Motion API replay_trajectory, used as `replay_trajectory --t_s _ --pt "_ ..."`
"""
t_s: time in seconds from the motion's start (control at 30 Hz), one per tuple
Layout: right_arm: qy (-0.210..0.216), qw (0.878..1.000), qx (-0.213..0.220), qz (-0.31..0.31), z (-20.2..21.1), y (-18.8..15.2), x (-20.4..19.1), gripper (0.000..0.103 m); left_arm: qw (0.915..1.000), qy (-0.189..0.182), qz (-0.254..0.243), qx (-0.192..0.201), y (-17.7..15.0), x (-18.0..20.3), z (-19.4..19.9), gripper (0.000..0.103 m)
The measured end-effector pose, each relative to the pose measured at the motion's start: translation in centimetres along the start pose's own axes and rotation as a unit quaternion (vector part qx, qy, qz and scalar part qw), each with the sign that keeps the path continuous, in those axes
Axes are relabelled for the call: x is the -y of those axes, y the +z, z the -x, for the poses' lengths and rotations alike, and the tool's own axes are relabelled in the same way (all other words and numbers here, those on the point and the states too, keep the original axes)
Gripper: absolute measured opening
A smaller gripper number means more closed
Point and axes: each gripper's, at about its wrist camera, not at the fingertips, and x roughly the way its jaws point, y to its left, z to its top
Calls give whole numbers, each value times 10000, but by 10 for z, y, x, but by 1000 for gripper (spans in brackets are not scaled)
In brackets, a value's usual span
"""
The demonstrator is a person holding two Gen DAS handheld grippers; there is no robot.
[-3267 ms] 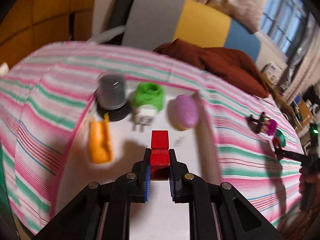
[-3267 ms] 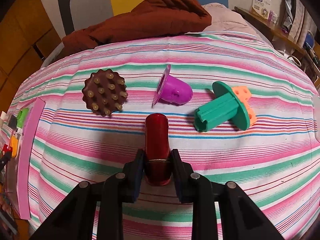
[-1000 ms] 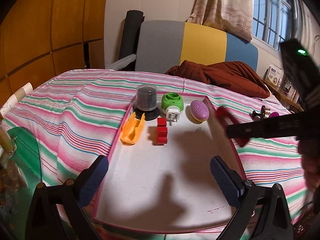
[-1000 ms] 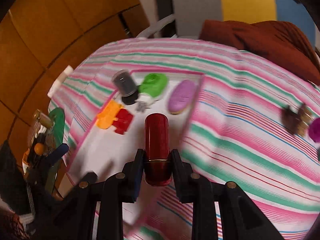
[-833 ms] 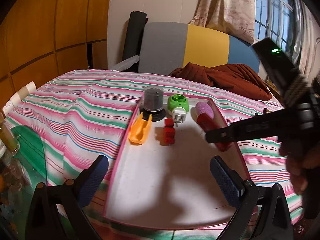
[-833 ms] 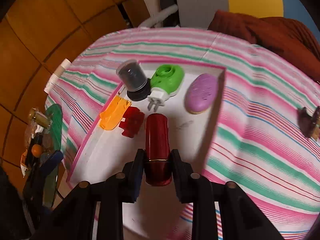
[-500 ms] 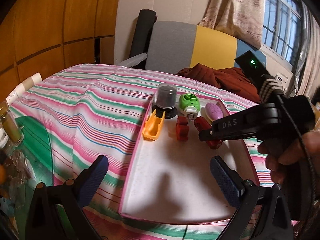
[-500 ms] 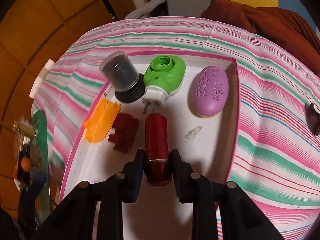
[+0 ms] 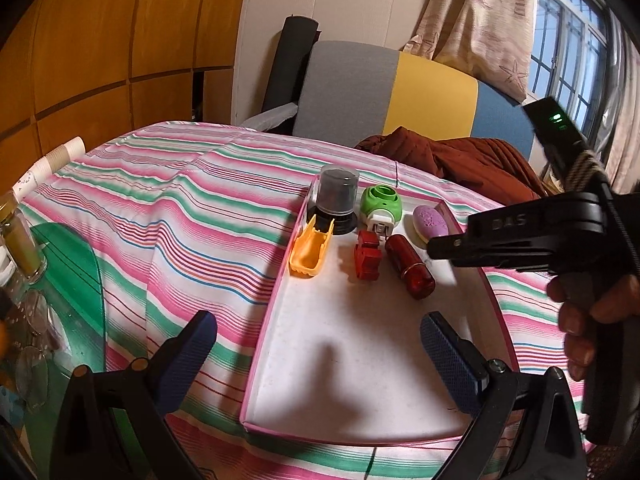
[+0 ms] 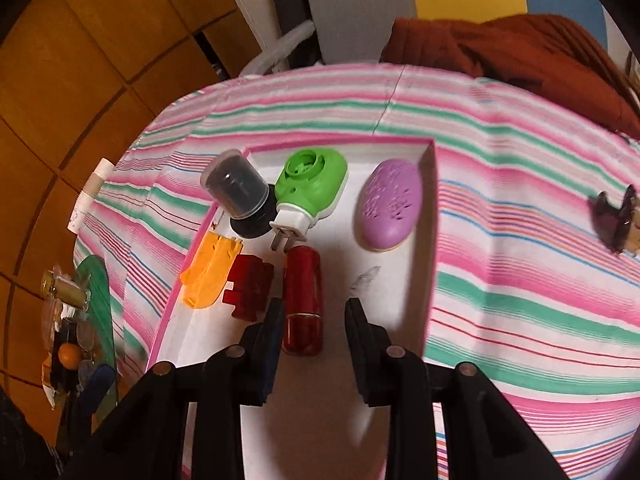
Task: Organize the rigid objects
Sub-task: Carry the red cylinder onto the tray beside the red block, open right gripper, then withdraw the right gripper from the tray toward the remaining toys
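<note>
Right tongs (image 10: pixel 314 320) are opening around the red tube (image 10: pixel 302 300) lying in the tray (image 10: pixel 424 280); left tongs (image 9: pixel 320 344) spread, empty.

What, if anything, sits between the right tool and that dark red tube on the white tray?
Nothing visible does. The right tool is opening with the red tube lying on the tray between its fingers. The red block lies just beside the tube, outside the fingers.
</note>
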Motion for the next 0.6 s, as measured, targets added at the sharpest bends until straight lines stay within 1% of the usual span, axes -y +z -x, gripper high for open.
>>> replay_trajectory --t_s 0.1,0.23,0.43,0.6 --pt "33 9999 107 20 10 -3 1 30 10000 -27 -30 -23 -1 4 0 102" --pt "42 9999 138 81 17 -8 0 30 9999 -51 -107 -42 -2 10 0 102" --pt "-175 9990 204 369 25 -16 -5 30 9998 -33 -191 -18 -1 15 2 103" --pt "-481 9965 315 602 34 -22 -7 30 9998 -35 -207 -35 -1 17 3 103"
